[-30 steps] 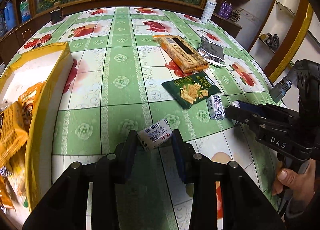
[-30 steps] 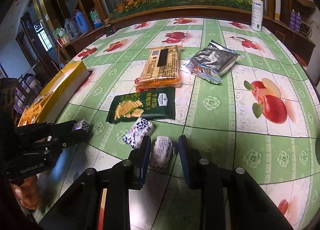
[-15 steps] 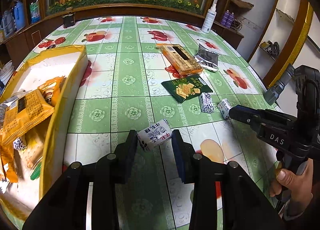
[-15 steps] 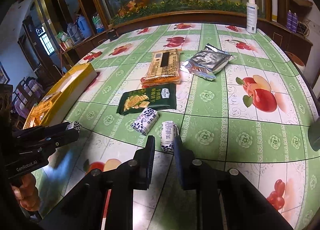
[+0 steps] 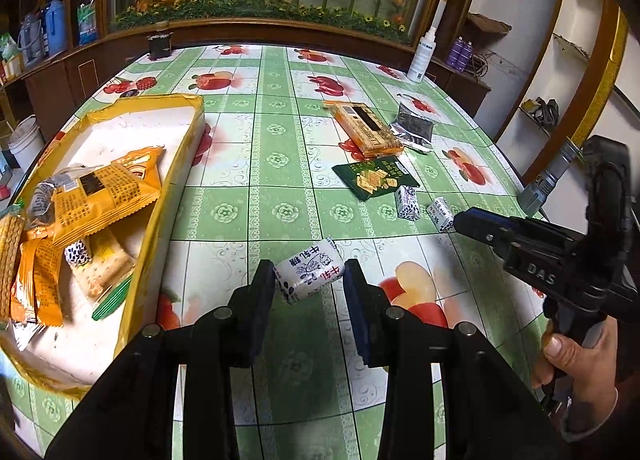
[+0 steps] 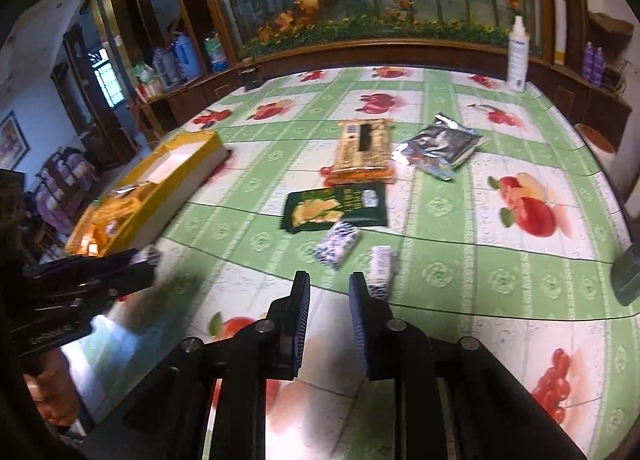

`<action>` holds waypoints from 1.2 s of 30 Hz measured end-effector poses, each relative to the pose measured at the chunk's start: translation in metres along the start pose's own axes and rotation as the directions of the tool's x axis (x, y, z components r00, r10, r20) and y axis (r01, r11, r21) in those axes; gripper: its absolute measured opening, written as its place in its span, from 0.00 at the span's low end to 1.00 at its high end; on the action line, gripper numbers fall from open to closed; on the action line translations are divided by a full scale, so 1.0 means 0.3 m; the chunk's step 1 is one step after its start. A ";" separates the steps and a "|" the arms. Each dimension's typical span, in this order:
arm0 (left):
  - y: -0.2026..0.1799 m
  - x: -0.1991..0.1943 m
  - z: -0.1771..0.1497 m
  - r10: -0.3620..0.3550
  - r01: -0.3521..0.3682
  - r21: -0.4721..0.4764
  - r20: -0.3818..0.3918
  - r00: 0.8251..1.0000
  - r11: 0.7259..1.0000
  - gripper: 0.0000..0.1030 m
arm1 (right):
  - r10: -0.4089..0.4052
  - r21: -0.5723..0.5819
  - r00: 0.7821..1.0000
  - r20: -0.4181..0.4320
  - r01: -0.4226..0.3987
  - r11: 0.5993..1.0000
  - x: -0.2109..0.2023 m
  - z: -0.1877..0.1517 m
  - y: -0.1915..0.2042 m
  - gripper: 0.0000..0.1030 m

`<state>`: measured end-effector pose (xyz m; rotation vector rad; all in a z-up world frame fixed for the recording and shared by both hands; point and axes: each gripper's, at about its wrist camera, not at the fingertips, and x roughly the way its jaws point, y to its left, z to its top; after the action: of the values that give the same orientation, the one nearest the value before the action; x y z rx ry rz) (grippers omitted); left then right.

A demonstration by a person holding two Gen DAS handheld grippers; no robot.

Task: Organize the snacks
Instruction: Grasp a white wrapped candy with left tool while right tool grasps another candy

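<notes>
- Since the earlier frames, the left hand-held gripper (image 5: 309,280) has been raised and carried toward the yellow box (image 5: 168,195), which is now seen in full, while the right hand-held gripper (image 6: 329,302) has been drawn back from the small candy (image 6: 381,264) it stood over.
- A white nougat candy (image 5: 310,274) with blue print is held between the jaws of the left hand-held gripper, tilted, above the table (image 5: 280,163).
- The jaws of the right hand-held gripper are set narrowly apart with nothing between them; the small candy is seen on the table just past the right fingertip.
- A second blue-and-white candy (image 6: 337,243) is laid just left of it, touching the lower edge of a dark green cracker packet (image 6: 336,207).
- Beyond that packet, an orange biscuit pack (image 6: 363,151) and a silver foil pouch (image 6: 439,144) are laid side by side.
- The yellow box is placed at the table's left edge and is filled at its near end with orange snack packets (image 5: 96,195), crackers and one spotted candy (image 5: 78,254).
- A white spray bottle (image 6: 517,55) is stood at the far edge of the table, before a wooden-framed panel of plants and flowers.
- Open tablecloth is seen between the held candy and the box.
</notes>
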<state>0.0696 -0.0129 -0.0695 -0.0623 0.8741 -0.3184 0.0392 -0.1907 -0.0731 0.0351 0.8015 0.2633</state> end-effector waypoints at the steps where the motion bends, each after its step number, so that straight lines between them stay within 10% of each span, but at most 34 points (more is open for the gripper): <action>1: 0.000 -0.005 -0.002 0.000 0.000 -0.001 0.002 1.000 1.000 0.32 | -0.004 0.005 1.000 -0.008 0.004 1.000 0.010 0.000 -0.010 0.24; 13: 0.004 -0.052 -0.015 -0.007 0.007 -0.011 0.015 1.000 1.000 0.32 | -0.037 0.052 0.998 -0.057 0.040 0.998 0.159 0.021 -0.078 0.26; 18: 0.009 -0.058 -0.018 -0.012 0.013 -0.020 0.012 1.000 1.000 0.32 | -0.049 0.027 0.996 -0.069 0.051 0.998 0.186 0.053 -0.083 0.44; 23: 0.022 -0.074 -0.022 -0.003 0.003 -0.028 0.024 1.000 1.000 0.32 | -0.052 0.020 0.996 -0.079 0.054 0.998 0.183 0.050 -0.090 0.14; 36: 0.079 -0.125 -0.036 0.023 -0.020 -0.057 0.055 0.998 0.998 0.32 | 0.053 -0.015 0.998 0.018 -0.053 0.998 0.022 0.043 0.045 0.14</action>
<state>0.0448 0.0217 -0.0529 -0.1134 0.8280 -0.2707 0.0499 -0.1753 -0.0669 0.0450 0.7809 0.3188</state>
